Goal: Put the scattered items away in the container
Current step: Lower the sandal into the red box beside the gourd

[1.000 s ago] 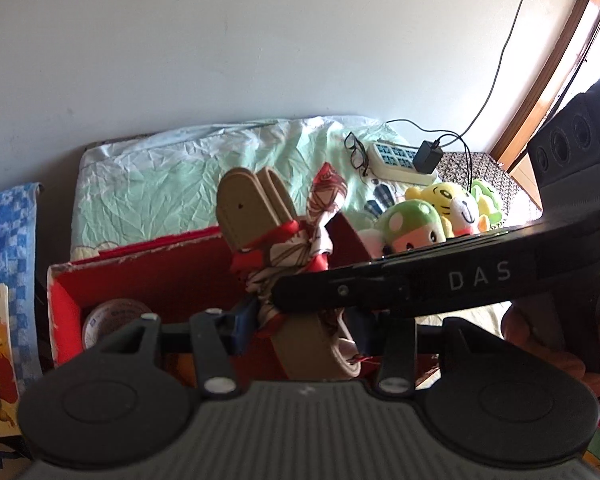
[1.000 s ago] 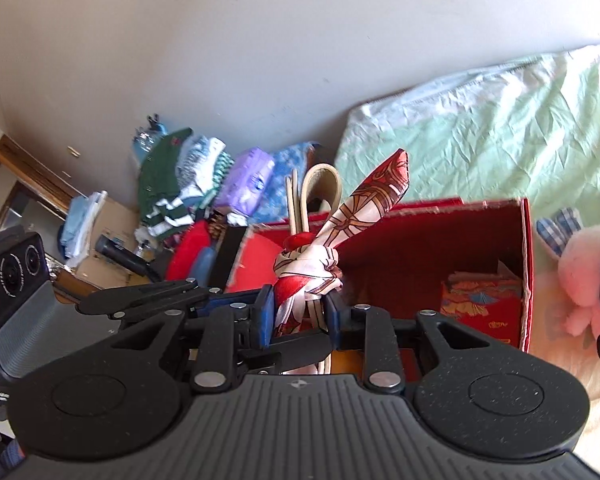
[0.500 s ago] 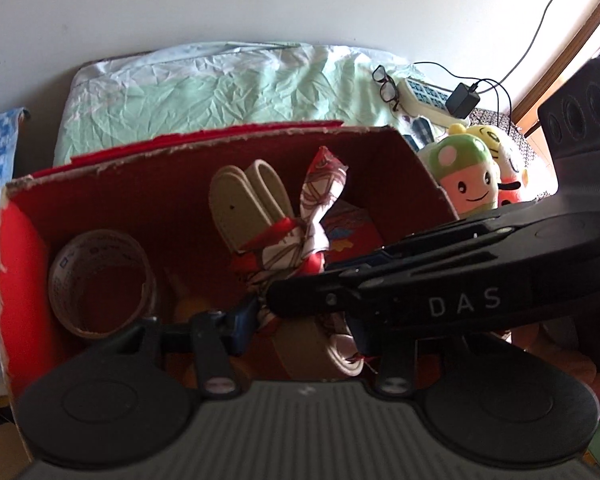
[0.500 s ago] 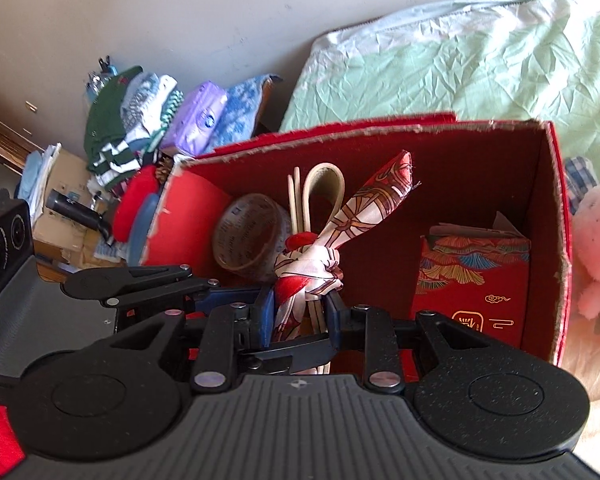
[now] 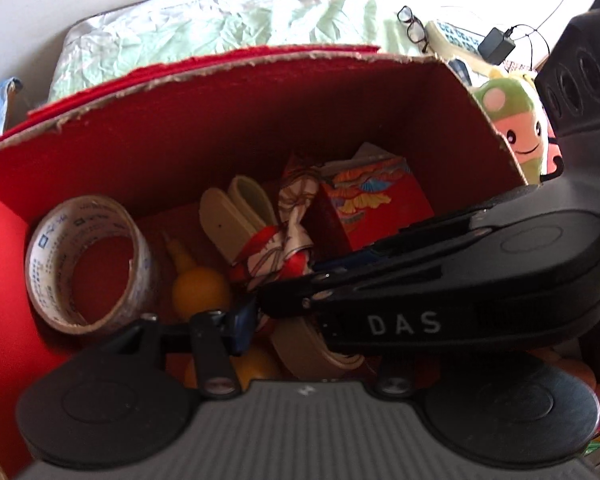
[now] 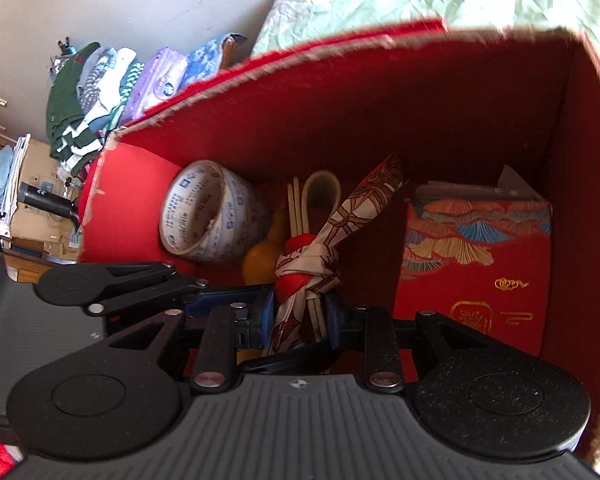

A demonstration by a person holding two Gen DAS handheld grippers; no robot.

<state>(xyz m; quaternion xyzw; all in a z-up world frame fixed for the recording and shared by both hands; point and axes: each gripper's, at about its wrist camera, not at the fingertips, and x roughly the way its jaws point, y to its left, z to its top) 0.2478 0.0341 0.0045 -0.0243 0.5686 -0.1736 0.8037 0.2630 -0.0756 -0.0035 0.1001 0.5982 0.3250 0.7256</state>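
A beige belt tied up with a red-and-white scarf hangs low inside the red cardboard box. My right gripper is shut on the bundle, its blue pads pressing the scarf and belt from both sides. My left gripper holds the same bundle from the left; the right gripper's body crosses in front and hides its far finger. In the box lie a tape roll, a yellow bulb-shaped item and a red patterned packet.
Plush toys, glasses and a power strip with charger lie on the bed right of the box. A pale green sheet spreads behind it. Folded clothes and a purple pack are stacked to the left.
Both grippers have come down together with the belt bundle, from above the box rim to deep inside the box. Their hold on it looks unchanged.
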